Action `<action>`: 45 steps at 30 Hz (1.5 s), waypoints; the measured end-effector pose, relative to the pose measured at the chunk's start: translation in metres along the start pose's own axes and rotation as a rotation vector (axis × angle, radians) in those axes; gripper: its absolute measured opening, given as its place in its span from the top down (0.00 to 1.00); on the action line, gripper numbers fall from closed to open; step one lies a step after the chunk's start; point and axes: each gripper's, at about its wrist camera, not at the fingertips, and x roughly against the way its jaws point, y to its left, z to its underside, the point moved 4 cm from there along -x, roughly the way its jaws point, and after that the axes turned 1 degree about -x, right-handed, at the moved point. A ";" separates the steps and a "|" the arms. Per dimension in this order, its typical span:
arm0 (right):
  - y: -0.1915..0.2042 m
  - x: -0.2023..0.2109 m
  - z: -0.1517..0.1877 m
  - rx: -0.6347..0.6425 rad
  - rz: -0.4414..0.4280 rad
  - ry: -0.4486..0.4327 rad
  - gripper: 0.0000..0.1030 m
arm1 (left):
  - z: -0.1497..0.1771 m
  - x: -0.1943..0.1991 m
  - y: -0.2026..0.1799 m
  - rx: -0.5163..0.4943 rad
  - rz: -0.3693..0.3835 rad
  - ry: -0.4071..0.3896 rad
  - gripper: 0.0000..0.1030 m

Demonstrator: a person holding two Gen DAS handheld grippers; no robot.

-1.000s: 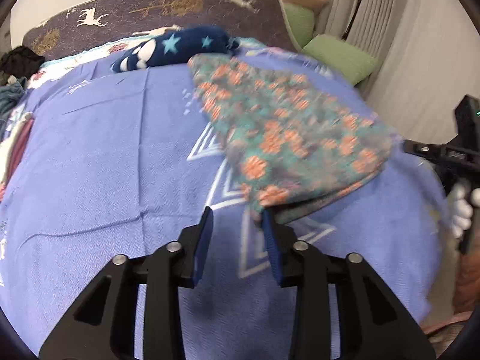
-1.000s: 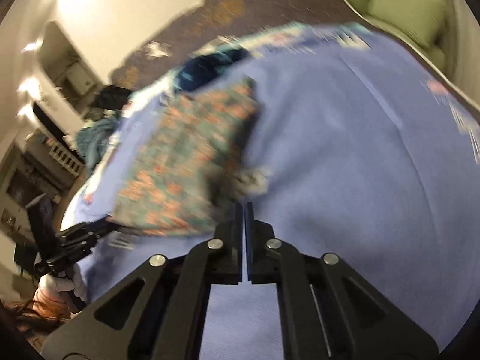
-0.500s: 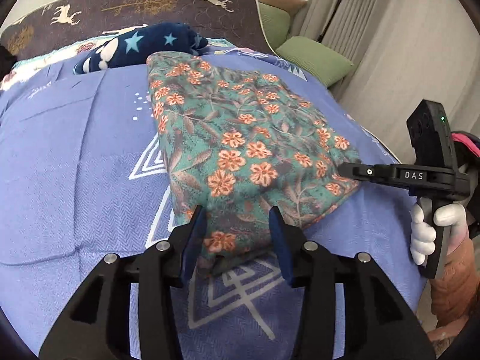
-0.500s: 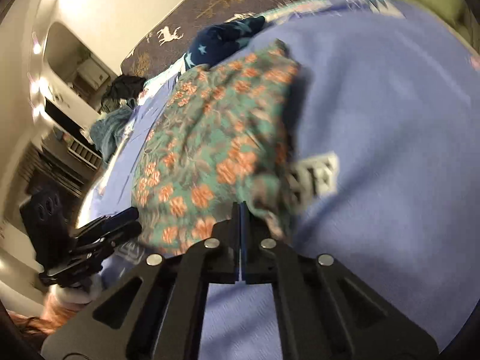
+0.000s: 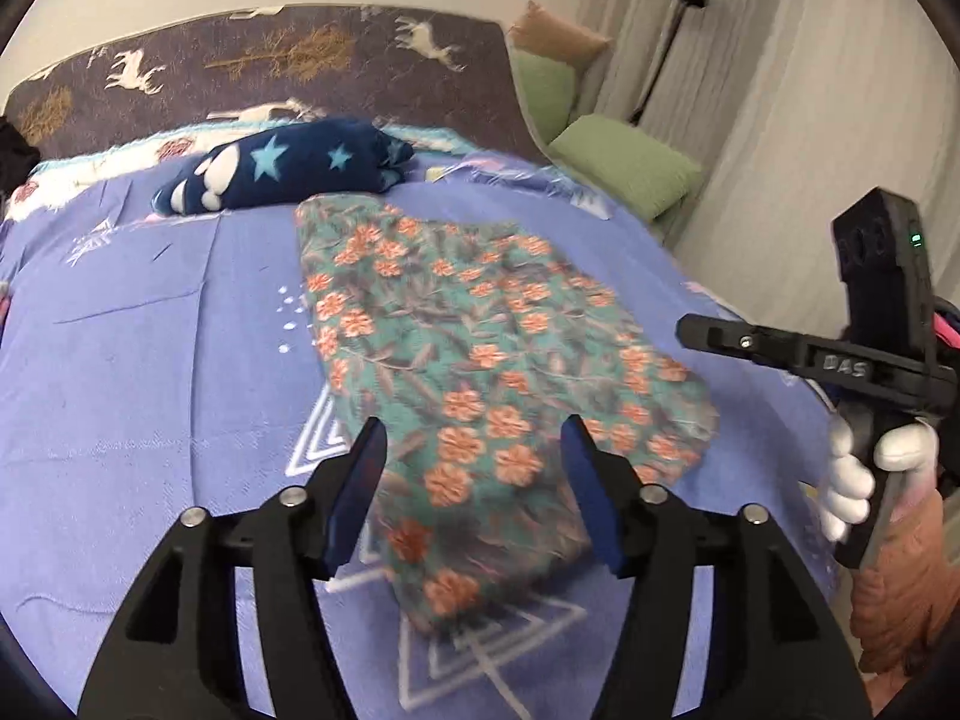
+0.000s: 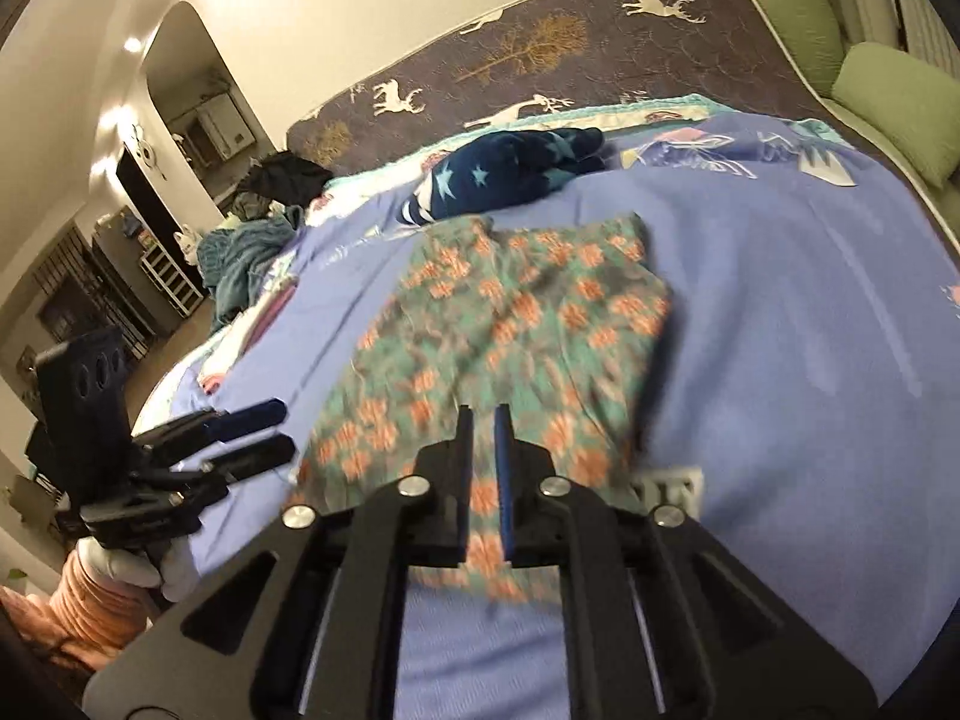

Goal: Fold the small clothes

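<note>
Spread across the blue patterned bedsheet [image 5: 150, 372], your teal orange-flowered garment [image 5: 480, 372] lies folded mid-frame; left gripper [image 5: 474, 456] spread wide, right gripper [image 6: 483, 450] slightly parted, both empty; another fold probably remains.

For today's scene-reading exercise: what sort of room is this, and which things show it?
Most likely a bedroom: a bed under a blue sheet, a deer-print headboard behind it, and green pillows beside it.

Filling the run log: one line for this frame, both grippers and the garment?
left gripper: open, over near edge | right gripper: slightly open, empty | floral garment: flat on blue bedspread | fold: released
</note>
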 end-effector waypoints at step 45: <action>-0.081 -0.061 -0.016 -0.137 0.042 0.163 0.40 | -0.017 -0.061 0.056 0.193 0.130 0.124 0.28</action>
